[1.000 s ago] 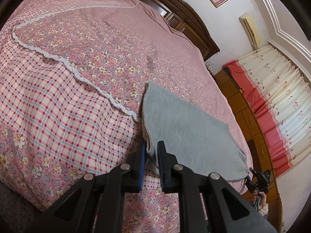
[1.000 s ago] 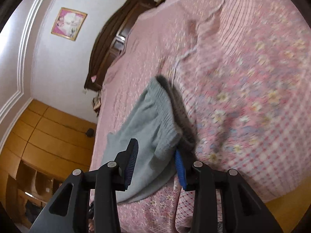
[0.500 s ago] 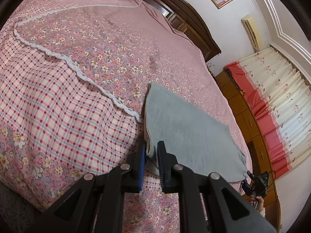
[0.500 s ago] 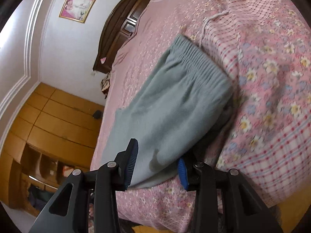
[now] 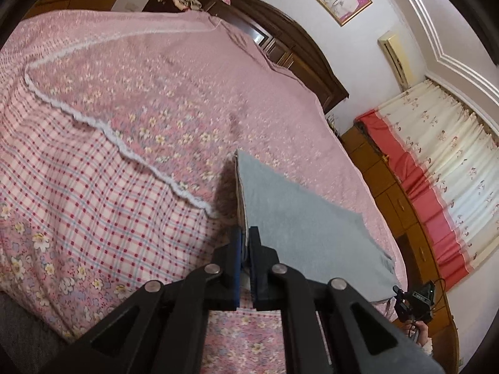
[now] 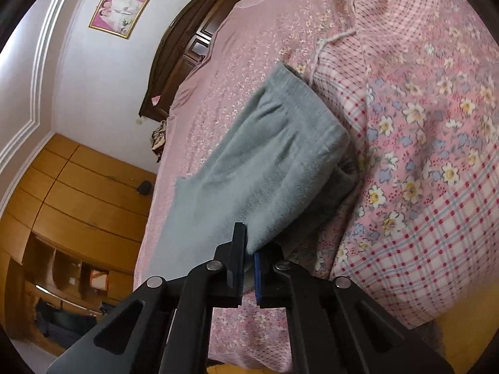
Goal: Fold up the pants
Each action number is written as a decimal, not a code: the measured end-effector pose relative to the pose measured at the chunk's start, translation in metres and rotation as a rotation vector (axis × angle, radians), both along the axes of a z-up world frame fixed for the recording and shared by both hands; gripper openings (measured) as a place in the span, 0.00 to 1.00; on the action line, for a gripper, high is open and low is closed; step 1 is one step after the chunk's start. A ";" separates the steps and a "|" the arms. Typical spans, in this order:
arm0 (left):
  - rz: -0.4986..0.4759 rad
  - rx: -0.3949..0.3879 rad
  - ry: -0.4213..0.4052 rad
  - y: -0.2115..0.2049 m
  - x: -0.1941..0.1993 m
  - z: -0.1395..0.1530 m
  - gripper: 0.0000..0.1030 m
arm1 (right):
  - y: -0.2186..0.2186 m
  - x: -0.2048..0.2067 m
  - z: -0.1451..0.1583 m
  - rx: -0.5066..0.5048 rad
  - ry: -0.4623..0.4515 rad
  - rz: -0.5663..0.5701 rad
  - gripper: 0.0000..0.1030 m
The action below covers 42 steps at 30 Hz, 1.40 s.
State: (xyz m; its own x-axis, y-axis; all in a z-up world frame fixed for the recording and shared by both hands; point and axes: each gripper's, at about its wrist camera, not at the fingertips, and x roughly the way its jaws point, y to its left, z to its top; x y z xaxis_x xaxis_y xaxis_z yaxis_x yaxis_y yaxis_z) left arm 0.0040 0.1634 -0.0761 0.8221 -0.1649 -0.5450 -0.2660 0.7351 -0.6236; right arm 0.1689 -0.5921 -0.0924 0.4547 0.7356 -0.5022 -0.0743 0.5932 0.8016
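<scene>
The pants [image 6: 274, 162] lie near the bed [image 5: 174, 99] edge, legs already stacked, waistband away from you on the right; the crosswise folds are still left, I'd say. Your left gripper [image 5: 245, 246] has its jaws clamped on 1 near corner, your right gripper [image 6: 248, 249] on the other corner.

Right gripper [image 6: 248, 246] jaws clamped on near edge of grey pants [image 6: 265, 162]; pants stretch away across pink floral bed [image 6: 421, 124], toward dark wooden headboard [image 6: 187, 43].
</scene>
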 end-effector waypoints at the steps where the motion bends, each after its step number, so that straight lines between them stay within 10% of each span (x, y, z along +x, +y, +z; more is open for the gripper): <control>1: 0.005 -0.008 -0.008 0.000 -0.001 0.002 0.04 | 0.000 0.001 0.003 0.003 0.000 0.001 0.06; 14: -0.004 -0.026 -0.026 -0.002 -0.007 0.028 0.04 | -0.018 0.010 0.025 0.007 -0.022 -0.006 0.04; 28: 0.027 0.031 0.052 -0.010 -0.012 0.010 0.04 | -0.024 0.007 -0.018 -0.013 0.056 -0.020 0.04; 36: 0.030 -0.087 0.183 0.004 -0.010 -0.008 0.22 | -0.017 0.004 -0.015 -0.032 0.050 -0.011 0.04; 42: 0.013 -0.476 0.059 -0.038 -0.032 -0.014 0.39 | -0.005 0.000 -0.013 -0.047 0.047 -0.006 0.04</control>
